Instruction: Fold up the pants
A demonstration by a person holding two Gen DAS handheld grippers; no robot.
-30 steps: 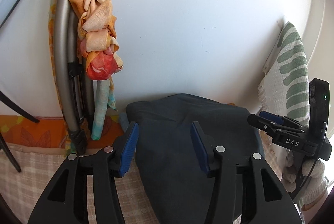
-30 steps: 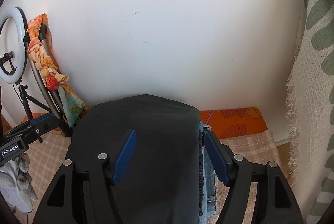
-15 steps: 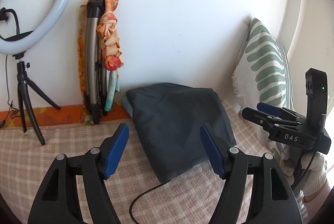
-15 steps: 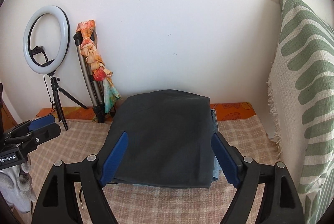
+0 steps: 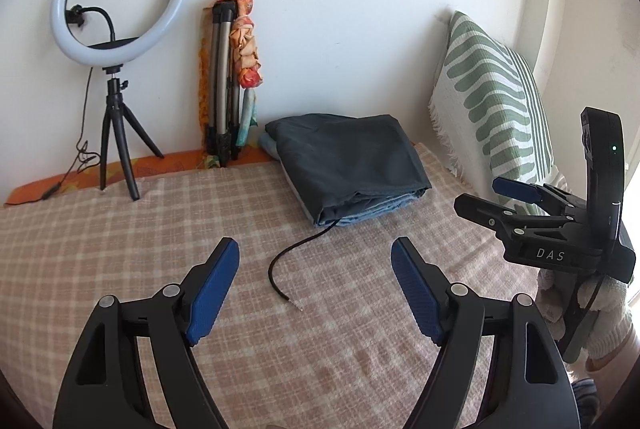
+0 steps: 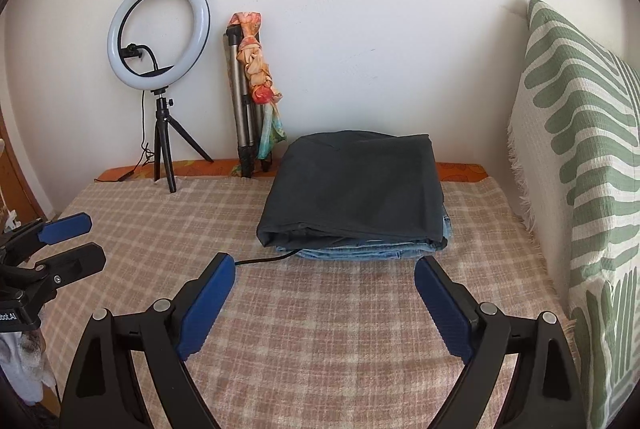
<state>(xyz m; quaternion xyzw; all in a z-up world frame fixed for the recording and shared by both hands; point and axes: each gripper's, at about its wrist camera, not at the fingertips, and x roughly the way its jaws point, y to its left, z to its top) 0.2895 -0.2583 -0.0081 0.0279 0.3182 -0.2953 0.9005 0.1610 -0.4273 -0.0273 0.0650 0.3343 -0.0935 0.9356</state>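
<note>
The dark folded pants (image 6: 352,185) lie on top of folded blue jeans (image 6: 372,251) at the far side of the checked bed cover (image 6: 320,329), near the wall, stacked out of the way. Both the left tongs (image 5: 315,289) and right tongs (image 6: 324,303) hang empty, jaws opening, well clear of the stack; folding looks finished.

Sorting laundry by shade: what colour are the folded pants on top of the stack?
Dark charcoal grey pants, lying on blue jeans; the right wrist view shows them best.
</note>
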